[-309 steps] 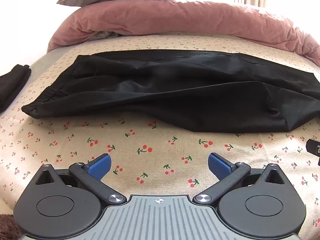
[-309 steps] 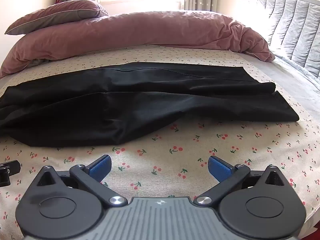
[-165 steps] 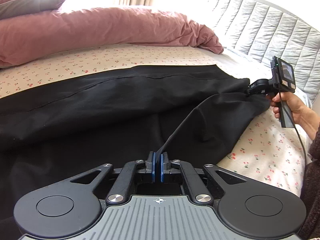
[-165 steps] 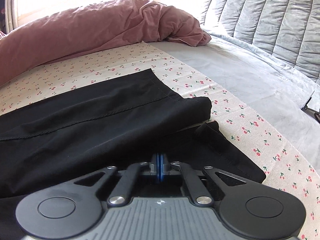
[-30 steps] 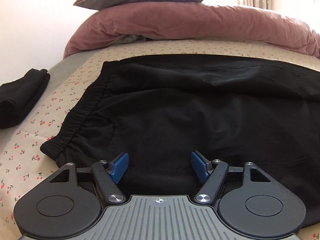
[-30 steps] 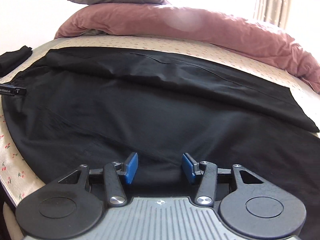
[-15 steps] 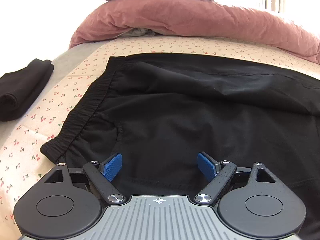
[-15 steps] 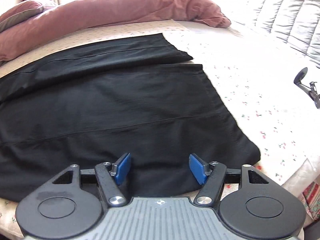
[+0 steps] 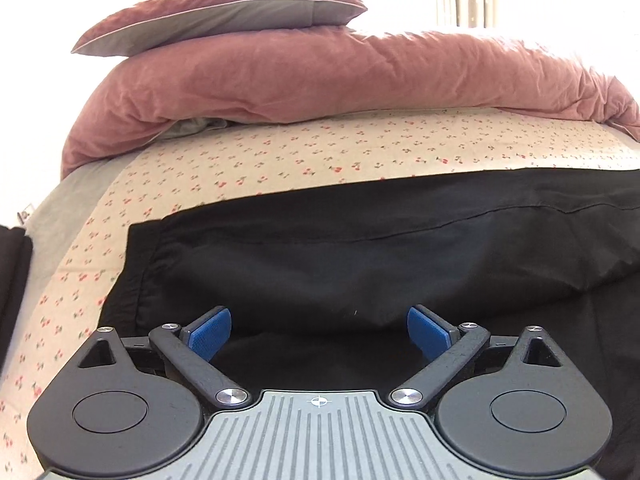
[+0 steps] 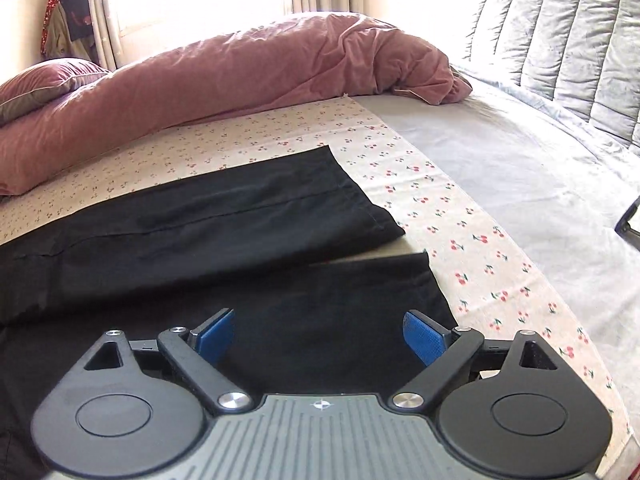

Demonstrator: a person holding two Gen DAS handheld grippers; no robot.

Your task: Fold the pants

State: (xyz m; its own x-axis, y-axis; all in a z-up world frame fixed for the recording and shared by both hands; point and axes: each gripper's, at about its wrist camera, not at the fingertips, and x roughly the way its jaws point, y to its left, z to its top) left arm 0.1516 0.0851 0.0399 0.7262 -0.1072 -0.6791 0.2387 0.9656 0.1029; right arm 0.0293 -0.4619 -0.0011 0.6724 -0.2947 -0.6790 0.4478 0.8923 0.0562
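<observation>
Black pants (image 9: 360, 248) lie spread flat on the cherry-print sheet (image 9: 280, 160), running lengthwise across the bed, folded roughly leg over leg. Left gripper (image 9: 319, 330) hangs over the waist end: jaws opening, blue pads (image 9: 210, 332) wide apart, nothing pinched btwn them, only dark cloth seen below the gap. In the left wrist view the waistband edge sits at the left, w/ a seam line running right across the upper layer. Right gripper (image 10: 319, 332) hangs over the cuff end: jaws opening too, pads (image 10: 424, 334) well apart, no cloth clamped; fabric lies under them, whether they touch it can't tell. In the right wrist view the two leg ends don't line up: the far cuff (image 10: 360, 204) lies angled and reaches further right at its near corner, the near cuff (image 10: 420, 272) sits just beside it toward the camera, a sliver of sheet showing btwn them. Pink duvet (image 9: 340, 76) is bunched along the far side of the bed, a pillow (image 9: 224, 20) on top of it at the left end. Grey sheet (image 10: 520, 168) covers the bed right of the print sheet, quilted headboard (image 10: 560, 32) beyond. Another dark folded garment (image 9: 12, 280) sits at the far left edge of the left wrist view, apart from the pants.
</observation>
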